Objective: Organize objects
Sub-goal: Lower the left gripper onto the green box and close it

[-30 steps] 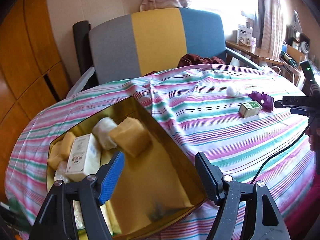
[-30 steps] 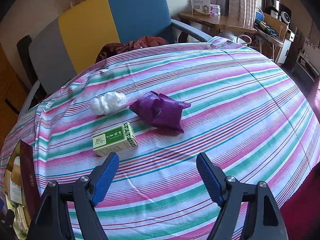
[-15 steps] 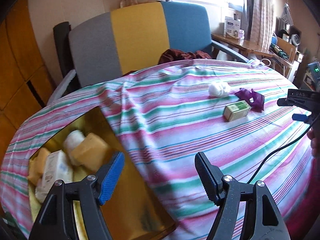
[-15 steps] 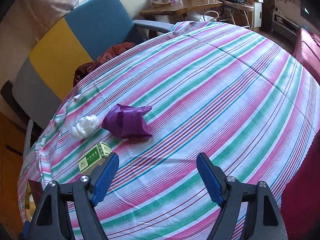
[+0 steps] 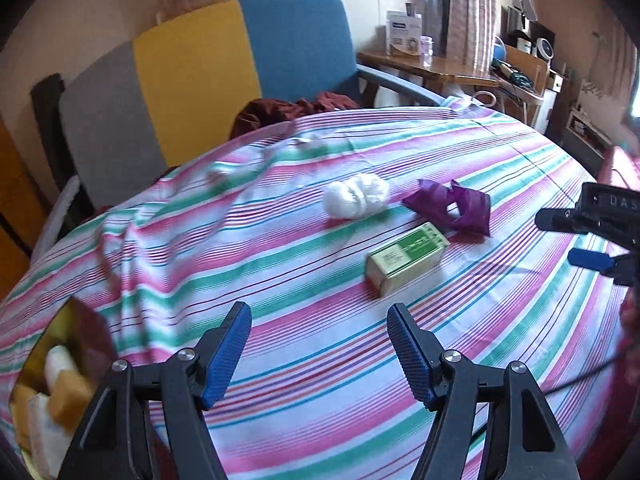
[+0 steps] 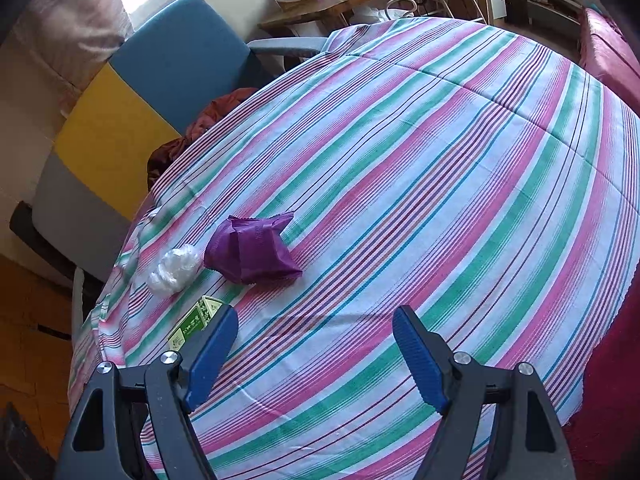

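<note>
Three small items lie close together on a round table covered by a striped cloth in pink, green and white: a green and cream carton lying on its side, a crumpled purple wrapper just beyond it, and a white wad of plastic just left of the wrapper. The left gripper hovers above the cloth with nothing between its blue pads; its jaws are closing slightly, and the carton sits a little ahead of them. At the lower left edge of the left wrist view, a gold-lined box holds several pale and tan packets. The right gripper also hangs over the cloth, jaws spread wide and empty, with bare striped fabric between them; the carton peeks out beside its left finger, partly hidden by it. From this side the wrapper and white wad lie further ahead to the left. Behind the table stands a chair with grey, yellow and blue panels.
</note>
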Tool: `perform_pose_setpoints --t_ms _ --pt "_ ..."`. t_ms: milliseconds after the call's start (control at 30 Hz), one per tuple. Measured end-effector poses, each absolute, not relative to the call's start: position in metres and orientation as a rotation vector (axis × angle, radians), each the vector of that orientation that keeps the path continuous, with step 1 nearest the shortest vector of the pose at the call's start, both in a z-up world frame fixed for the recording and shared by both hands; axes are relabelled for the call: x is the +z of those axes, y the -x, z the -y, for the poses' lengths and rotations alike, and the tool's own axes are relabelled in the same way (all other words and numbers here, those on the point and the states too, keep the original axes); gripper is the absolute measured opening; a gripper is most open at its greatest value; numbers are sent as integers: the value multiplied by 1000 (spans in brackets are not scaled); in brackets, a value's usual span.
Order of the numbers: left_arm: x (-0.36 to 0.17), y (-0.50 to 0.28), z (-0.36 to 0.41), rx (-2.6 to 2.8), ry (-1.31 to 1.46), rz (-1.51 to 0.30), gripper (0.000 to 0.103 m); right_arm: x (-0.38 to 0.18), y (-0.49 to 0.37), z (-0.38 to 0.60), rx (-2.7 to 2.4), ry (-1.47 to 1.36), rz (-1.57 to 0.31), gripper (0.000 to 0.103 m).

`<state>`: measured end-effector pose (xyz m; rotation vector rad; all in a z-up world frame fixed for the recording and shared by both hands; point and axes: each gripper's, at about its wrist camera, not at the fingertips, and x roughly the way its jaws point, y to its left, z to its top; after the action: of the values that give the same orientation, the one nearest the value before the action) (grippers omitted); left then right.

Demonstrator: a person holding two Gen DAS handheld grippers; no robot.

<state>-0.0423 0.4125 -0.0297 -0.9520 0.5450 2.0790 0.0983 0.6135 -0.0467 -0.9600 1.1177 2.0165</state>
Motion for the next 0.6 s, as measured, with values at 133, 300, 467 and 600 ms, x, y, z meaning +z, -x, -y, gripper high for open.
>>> perform_pose_setpoints --t_ms 133,300,467,600 --pt "-36 37 -444 2033 901 -560 79 -51 -99 -615 2014 970 -1163 81" --pt "-47 30 -481 1912 790 -710 84 -54 -97 -616 2015 986 -1182 81" --pt "-65 39 -507 1882 738 -818 86 -58 -94 -615 2009 1006 -1189 81" --pt "-83 47 -515 1818 811 -817 37 -61 -92 -616 2002 1023 -1184 81"
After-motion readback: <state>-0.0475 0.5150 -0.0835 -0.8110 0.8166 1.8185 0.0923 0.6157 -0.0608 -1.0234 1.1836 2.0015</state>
